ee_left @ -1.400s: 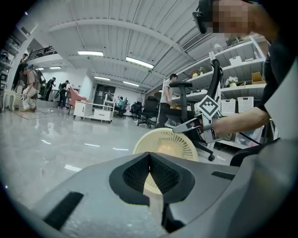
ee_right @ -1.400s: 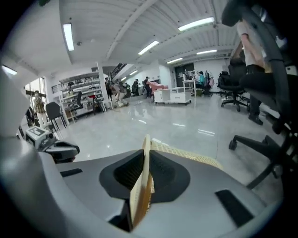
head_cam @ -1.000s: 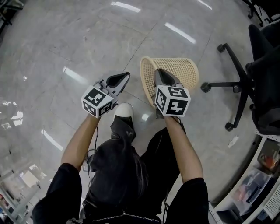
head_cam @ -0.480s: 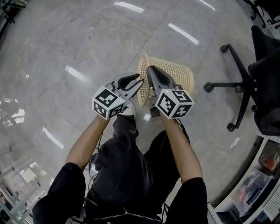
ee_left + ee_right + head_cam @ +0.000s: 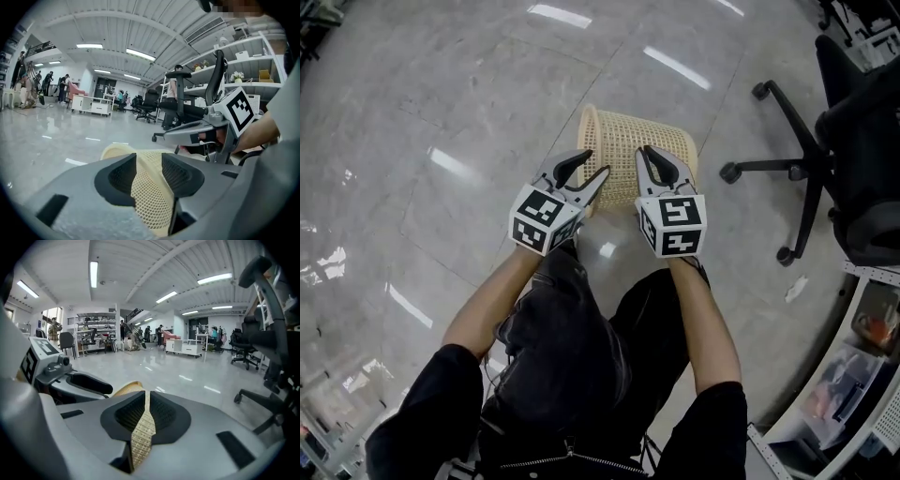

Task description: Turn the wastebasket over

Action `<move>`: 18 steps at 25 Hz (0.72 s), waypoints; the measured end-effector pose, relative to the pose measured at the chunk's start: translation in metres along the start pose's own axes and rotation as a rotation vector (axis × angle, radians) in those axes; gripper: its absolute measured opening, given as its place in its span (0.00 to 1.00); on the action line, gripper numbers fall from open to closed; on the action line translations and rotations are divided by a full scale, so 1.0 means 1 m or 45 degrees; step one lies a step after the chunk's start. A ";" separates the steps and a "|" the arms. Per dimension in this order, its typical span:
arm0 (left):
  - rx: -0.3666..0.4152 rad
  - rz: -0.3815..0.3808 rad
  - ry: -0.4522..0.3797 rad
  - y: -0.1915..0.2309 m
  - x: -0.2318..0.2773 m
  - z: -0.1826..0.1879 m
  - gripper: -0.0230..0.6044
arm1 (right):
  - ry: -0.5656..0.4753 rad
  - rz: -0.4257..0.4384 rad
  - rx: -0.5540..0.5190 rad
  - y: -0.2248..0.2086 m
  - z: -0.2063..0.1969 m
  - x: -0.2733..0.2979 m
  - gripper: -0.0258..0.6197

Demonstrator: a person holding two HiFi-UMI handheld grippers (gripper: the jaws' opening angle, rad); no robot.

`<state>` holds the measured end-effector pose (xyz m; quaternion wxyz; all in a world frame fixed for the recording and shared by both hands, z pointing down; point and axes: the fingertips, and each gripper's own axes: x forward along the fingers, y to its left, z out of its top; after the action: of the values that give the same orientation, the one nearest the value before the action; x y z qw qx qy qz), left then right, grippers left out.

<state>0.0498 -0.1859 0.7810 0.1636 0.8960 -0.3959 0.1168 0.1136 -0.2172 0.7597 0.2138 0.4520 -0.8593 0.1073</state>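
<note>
1. closest in, the person's bent legs (image 5: 562, 347) filled the bottom of the head view. both forearms reached out over them, a low crouch that put the hands down by the floor where the task's thing lay.
2. the left gripper (image 5: 595, 163) pointed at the mouth end of the wastebasket (image 5: 628, 141). its jaws had just been opening and stood wide apart. the mesh wall near the rim sat between the pads without being pressed, so this claw had hold of nothing. it looked lined up to take a second hold on the rim.
3. just beside it, the right gripper (image 5: 664, 167) had its jaws nearly together, nipped on a thin strip of the mesh wall that ran straight up between the pads. that pinch probably kept the round basket from rolling.
4. the cream mesh wastebasket lay on its side right at both claws. its wide rim faced the view's left and its narrower base the right, neither upright nor upside down. i judged the turn half made. i could not tell whether it rested on the floor or hung just clear.
5. beyond it the glossy grey floor (image 5: 441, 94) spread away. a black office chair (image 5: 858, 131) stood well apart on the right, clear of the swing.
</note>
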 end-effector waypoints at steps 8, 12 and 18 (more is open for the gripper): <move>-0.072 0.044 0.071 0.007 0.013 -0.011 0.29 | 0.160 -0.178 0.085 -0.071 -0.060 -0.021 0.10; -0.073 0.047 0.056 0.016 0.013 -0.005 0.28 | 0.279 -0.216 0.165 -0.110 -0.102 -0.029 0.10; -0.070 0.049 0.055 0.034 0.007 -0.002 0.26 | 0.372 -0.031 0.290 -0.107 -0.135 -0.034 0.27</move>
<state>0.0285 -0.2110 0.7922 0.1944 0.8807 -0.4123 0.1285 0.2547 -0.2026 0.8625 0.2852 0.4632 -0.7959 0.2658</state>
